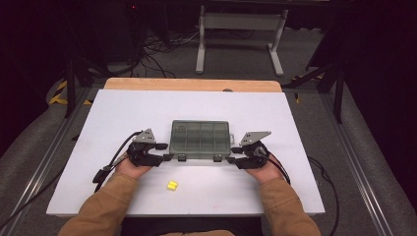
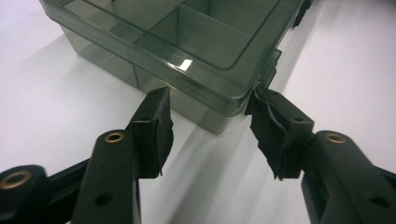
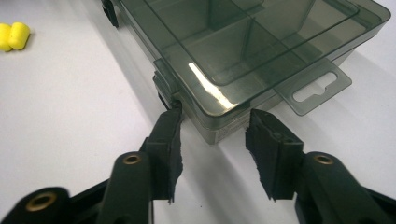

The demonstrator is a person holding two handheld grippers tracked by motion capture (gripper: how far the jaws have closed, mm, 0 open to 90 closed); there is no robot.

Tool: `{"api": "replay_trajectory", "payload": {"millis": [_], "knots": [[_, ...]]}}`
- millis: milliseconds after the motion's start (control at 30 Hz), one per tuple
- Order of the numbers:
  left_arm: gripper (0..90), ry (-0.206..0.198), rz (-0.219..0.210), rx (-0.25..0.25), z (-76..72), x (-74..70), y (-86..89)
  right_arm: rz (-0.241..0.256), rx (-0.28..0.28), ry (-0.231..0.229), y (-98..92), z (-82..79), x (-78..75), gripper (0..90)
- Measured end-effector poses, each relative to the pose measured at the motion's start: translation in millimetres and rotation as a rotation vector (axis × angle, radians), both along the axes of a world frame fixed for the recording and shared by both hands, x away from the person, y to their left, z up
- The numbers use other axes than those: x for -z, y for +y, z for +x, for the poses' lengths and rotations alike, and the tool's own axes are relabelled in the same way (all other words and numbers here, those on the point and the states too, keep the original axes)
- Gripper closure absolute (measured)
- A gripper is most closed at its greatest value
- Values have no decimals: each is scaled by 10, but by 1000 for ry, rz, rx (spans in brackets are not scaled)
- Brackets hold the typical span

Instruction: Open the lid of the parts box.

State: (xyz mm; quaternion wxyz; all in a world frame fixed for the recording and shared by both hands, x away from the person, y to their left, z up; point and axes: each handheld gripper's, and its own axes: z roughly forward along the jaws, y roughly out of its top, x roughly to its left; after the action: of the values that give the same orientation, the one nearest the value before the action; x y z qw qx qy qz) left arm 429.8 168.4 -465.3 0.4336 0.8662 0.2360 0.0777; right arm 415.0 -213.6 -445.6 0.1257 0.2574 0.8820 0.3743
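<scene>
Organizer box [image 1: 200, 139] sits between left tongs [image 1: 167, 152] and right tongs [image 1: 232, 154], both released.

Far end of the compartment box [image 2: 187, 42] beyond both gripper views' top edges.

I see the compartment box [image 1: 200, 139] in the middle of the table [image 1: 123, 105], with my left claw [image 1: 166, 158] at its near left corner and my right claw [image 1: 232, 160] at its near right corner. The two earplugs [image 1: 172, 185] lie on the table before the box, nearer to me.
</scene>
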Motion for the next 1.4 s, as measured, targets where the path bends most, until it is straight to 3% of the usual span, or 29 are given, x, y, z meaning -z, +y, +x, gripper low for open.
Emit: {"api": "replay_trajectory", "payload": {"millis": [400,1400], "knots": [[595,-2,27,12,-20,4,-18,-7,16,1,-4,5,13,638],[614,-26,38,4,-56,-2,-34,12,22,-7,-10,-11,-1,686]]}}
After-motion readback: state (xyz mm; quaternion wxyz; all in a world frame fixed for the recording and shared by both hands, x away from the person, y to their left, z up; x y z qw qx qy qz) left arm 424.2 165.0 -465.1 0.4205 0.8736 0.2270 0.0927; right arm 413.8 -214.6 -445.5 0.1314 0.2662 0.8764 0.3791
